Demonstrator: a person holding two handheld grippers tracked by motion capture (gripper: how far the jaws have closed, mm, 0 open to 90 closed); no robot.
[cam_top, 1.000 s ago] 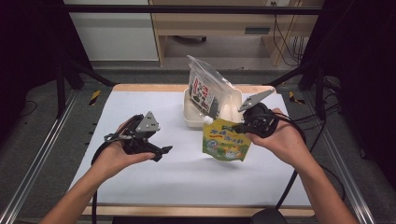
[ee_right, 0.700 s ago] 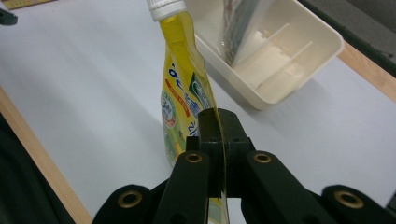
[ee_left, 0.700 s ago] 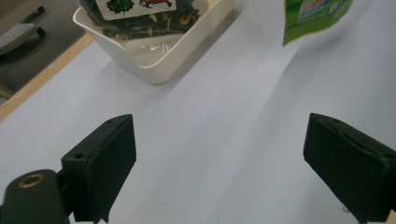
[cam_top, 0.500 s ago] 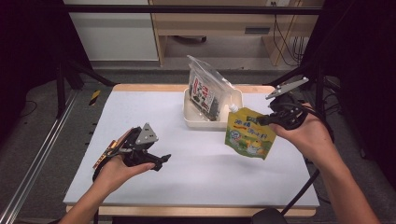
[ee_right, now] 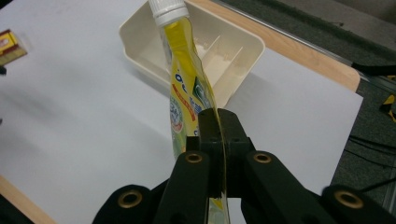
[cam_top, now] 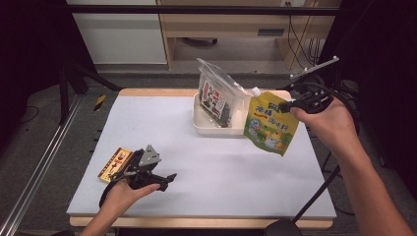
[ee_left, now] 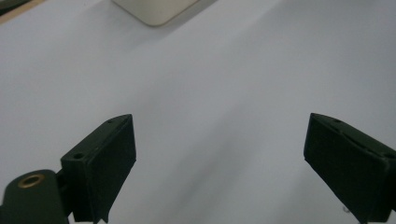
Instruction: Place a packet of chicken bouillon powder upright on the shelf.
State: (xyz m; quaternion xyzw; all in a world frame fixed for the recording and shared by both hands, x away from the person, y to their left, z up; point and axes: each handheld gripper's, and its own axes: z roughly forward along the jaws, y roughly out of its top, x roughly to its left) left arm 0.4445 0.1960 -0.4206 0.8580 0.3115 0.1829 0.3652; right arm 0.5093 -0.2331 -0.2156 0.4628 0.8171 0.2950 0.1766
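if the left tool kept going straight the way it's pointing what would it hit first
Probably the white table surface. The left tool, jaws open with nothing between them, looks slightly down across bare tabletop. The cream tray lies farther along, a little left of its line; depth is hard to judge.

- Drink pouch (cam_top: 270,125): yellow and green, printed with a cartoon picture, white screw cap (ee_right: 166,10).
- Tray (cam_top: 216,129): cream.
- Snack bag (cam_top: 216,98): clear, with black, white and red print.
- Small box (cam_top: 114,163), lower left: yellow and red.
- Desk (cam_top: 236,172): pale blue-white top, wooden edge.
- Jaws: black.
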